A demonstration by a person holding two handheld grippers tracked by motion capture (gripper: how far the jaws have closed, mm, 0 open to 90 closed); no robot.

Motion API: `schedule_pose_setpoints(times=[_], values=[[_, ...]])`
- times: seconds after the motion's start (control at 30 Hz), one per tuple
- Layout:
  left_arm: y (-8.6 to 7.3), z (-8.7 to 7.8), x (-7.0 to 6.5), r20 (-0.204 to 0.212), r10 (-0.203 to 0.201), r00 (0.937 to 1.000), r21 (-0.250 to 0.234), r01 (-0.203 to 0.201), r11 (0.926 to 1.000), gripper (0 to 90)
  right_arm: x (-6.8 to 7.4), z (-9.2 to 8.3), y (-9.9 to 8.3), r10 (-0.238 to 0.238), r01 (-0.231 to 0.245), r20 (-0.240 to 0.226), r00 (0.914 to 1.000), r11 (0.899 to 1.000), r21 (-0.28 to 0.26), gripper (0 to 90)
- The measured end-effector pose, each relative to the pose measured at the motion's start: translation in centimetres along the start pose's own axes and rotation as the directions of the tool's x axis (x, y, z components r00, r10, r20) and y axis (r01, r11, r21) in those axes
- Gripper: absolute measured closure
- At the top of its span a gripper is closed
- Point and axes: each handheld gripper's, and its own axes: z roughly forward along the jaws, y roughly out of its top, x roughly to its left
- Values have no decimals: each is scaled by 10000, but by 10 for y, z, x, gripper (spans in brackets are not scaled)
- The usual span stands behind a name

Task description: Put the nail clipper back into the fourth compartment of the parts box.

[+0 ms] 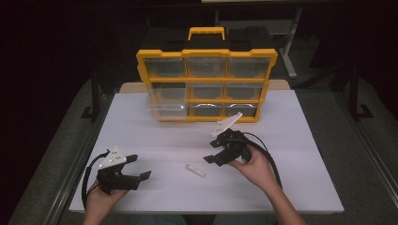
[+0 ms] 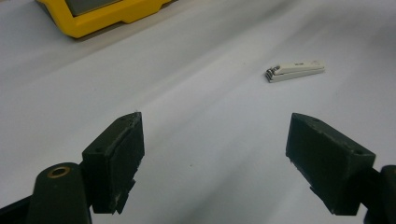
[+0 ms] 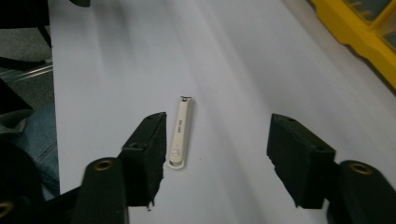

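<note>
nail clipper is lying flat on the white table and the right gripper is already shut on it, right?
Not quite. The nail clipper does lie flat on the white table, but the right gripper is not shut on it: the right gripper view shows its fingers apart, the clipper loose on the table beside the left one.
</note>
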Motion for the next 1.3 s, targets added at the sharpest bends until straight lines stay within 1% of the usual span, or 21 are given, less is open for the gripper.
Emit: schedule_pose_setpoints(times=[0.03,0.07,0.1,0.2,0.23,0.27,0.37,0.4,0.53,0.63,0.83,0.9,0.93,1.0,1.1,1.13,1.23,1.3], values=[[0,0,0,-2,-10,10000,0,10,10000,193,2,2,1,54,-54,-80,10000,10000,50,391],[0,1,-1,9,-25,10000,-27,25,10000,193,2,6,2,-77,77,-1,10000,9999,113,404],[0,1,-1,19,-14,10000,-23,14,10000,193,3,9,4,-123,125,-89,9999,9997,191,425],[0,1,-1,39,71,10000,9,-71,10000,193,5,21,6,-316,323,-145,9994,9983,490,447],[0,1,-1,48,84,10000,13,-84,10000,192,6,25,7,-304,314,-169,9994,9975,633,457],[0,1,-1,50,74,10000,13,-74,10000,192,6,30,7,-520,531,-188,9985,9963,676,467],[0,1,0,47,38,10000,17,-38,10000,192,8,43,8,-546,578,-378,9978,9943,891,498],[0,1,0,48,68,10000,43,-68,10000,192,9,47,9,-654,689,-410,9970,9934,916,507],[0,1,0,58,51,10000,38,-52,10000,192,13,60,11,-830,888,-555,9950,9897,1123,549],[0,1,0,62,42,10000,41,-42,10000,192,16,67,12,-812,883,-545,9952,9859,1423,572],[0,1,0,59,54,10000,40,-55,10000,192,17,79,11,-859,973,-718,9937,9799,1739,613],[0,1,0,64,67,10000,36,-67,10000,192,17,81,11,-798,915,-693,9944,9783,1861,634],[0,1,0,62,57,10000,42,-57,10000,192,17,83,11,-884,999,-694,9937,9778,1843,640],[0,2,0,75,67,9999,48,-67,10000,192,18,85,11,-839,959,-686,9941,9761,1951,656],[0,2,1,98,94,9999,83,-95,9999,192,18,87,11,-936,1033,-574,9939,9743,2000,676],[-1,2,0,122,30,9999,81,-31,10000,192,19,89,11,-998,1092,-555,9935,9725,2059,707],[-1,2,0,128,48,9999,89,-50,9999,192,20,91,11,-1080,1172,-546,9926,9706,2102,716],[0,2,0,98,101,9999,98,-102,9999,192,21,93,11,-1143,1231,-521,9921,9673,2217,717]])
